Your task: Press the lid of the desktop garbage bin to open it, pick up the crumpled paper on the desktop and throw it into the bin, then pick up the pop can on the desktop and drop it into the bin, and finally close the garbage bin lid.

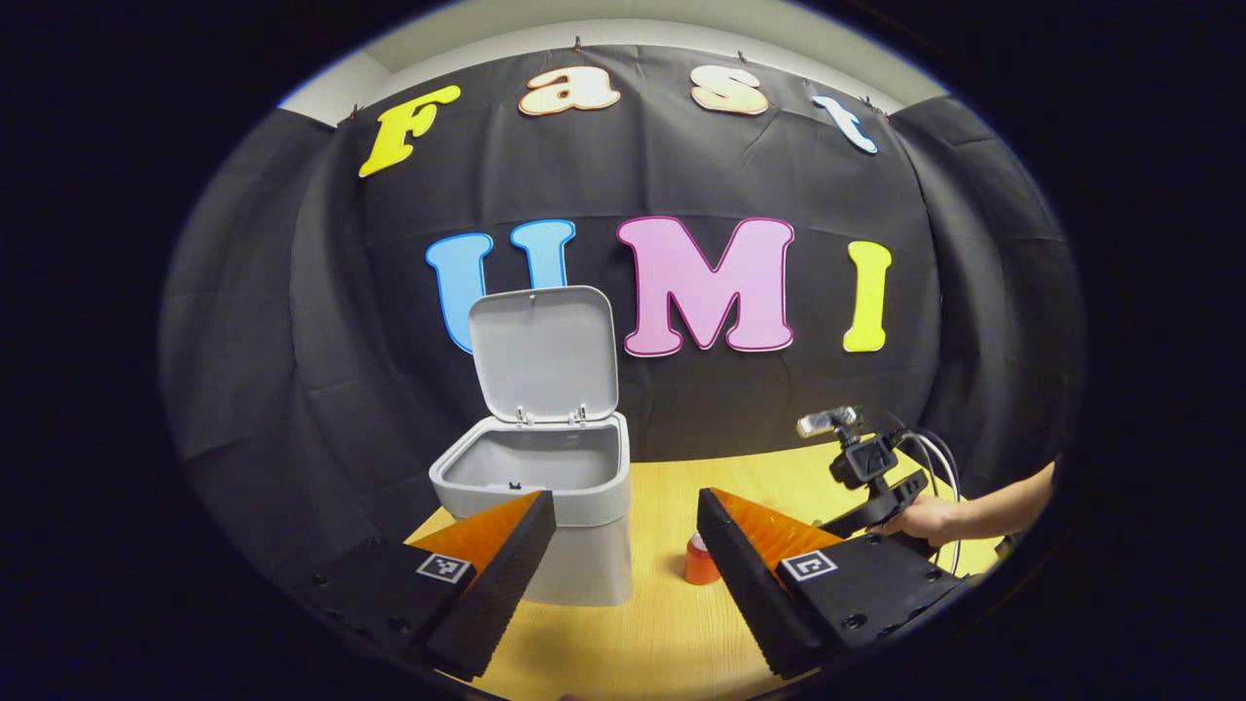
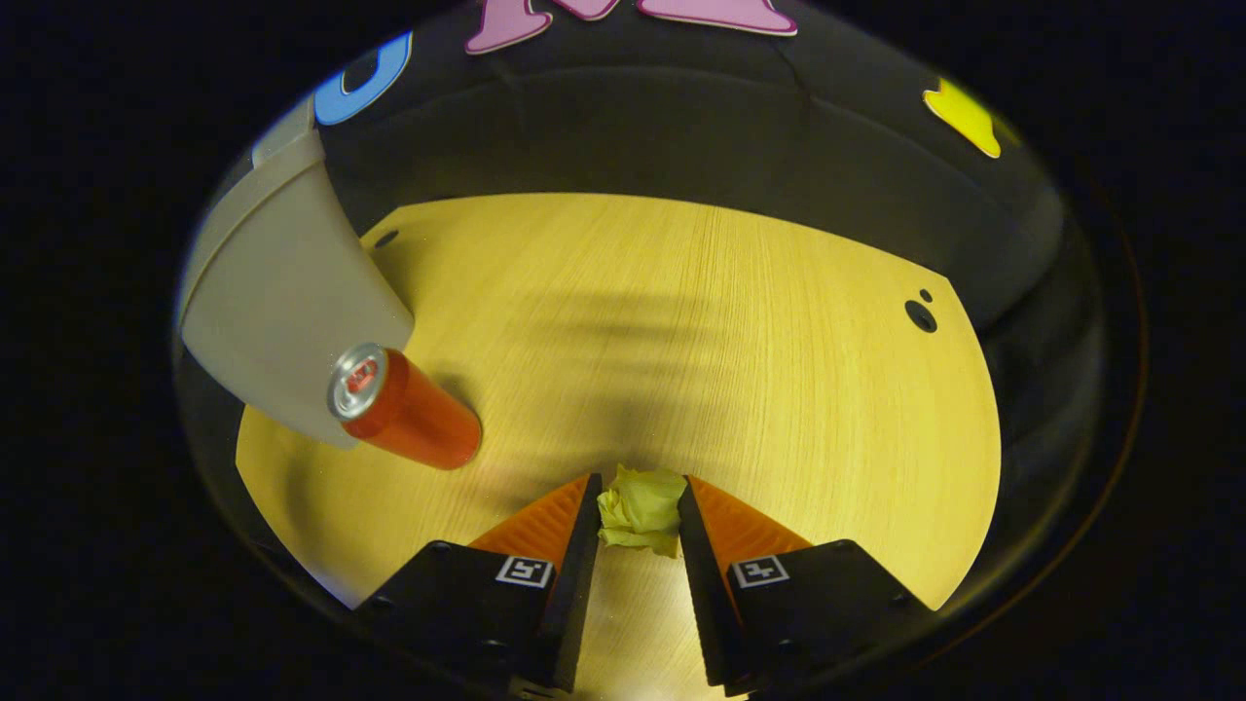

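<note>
Between the fingers of the right hand-held gripper [image 2: 638, 506] sits the crumpled paper [image 2: 640, 510], a yellowish wad on the wooden desk [image 2: 701, 321]; both fingers look pressed against its sides, though the lower part of the wad is tucked behind them so I can't see all of the contact. Off to the left in the right gripper view, the red pop can [image 2: 404, 409] stands just beside the garbage bin [image 2: 282, 302], whose top is cut off at the edge. From the left gripper view the bin [image 1: 545, 487] is plainer: its lid [image 1: 543, 352] is flipped up, and the inside is too shadowed to tell what's in there. The left hand-held gripper [image 1: 628, 521] hangs with its fingers wide apart, gripping nothing, and one finger covers the bin's lower left corner. The can [image 1: 699, 560] peeks out half hidden behind the other finger. Farther right, a person's hand [image 1: 923, 516] holds the other tool, partly cut off.
</note>
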The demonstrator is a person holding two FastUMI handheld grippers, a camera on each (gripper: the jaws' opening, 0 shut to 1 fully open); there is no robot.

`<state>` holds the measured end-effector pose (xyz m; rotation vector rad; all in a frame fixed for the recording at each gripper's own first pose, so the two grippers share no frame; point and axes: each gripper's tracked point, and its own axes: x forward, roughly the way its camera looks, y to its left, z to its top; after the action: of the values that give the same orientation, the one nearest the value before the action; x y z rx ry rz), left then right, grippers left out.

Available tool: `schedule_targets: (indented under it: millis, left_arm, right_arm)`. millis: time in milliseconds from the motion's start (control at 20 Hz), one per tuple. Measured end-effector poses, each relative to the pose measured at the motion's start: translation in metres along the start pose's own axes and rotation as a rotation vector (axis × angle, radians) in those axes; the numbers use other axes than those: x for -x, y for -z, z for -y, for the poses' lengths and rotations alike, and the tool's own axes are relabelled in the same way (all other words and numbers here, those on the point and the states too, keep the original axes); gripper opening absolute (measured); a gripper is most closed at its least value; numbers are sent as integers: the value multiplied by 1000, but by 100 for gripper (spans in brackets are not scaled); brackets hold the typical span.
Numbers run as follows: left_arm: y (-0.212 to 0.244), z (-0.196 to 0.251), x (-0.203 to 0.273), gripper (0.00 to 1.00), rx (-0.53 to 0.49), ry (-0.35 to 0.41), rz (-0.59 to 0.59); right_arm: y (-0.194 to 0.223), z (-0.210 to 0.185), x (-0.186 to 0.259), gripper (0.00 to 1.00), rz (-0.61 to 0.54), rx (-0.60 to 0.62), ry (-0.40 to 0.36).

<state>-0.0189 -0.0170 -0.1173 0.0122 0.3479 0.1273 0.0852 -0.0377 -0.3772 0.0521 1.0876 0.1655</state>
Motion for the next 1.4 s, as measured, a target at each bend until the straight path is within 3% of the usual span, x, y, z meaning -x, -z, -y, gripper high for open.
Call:
schedule_targets:
  millis: [400, 650, 850, 1200, 1400]
  left_arm:
    - [39, -2, 5, 100, 3, 51, -51]
    - [49, -5, 4, 100, -16, 75, -59]
    - [47, -12, 5, 100, -6, 75, -49]
    - [47, -38, 4, 100, 0, 45, -42]
    - [48, -52, 8, 100, -4, 16, -46]
  right_arm:
    - [-108, -40, 97, 52, 269, 96, -46]
    - [-179, -125, 163, 51, 424, 174, -197]
    - [-223, -197, 188, 51, 507, 258, -320]
    - [-222, -310, 181, 51, 484, 372, -479]
    - [-214, -332, 160, 51, 458, 427, -485]
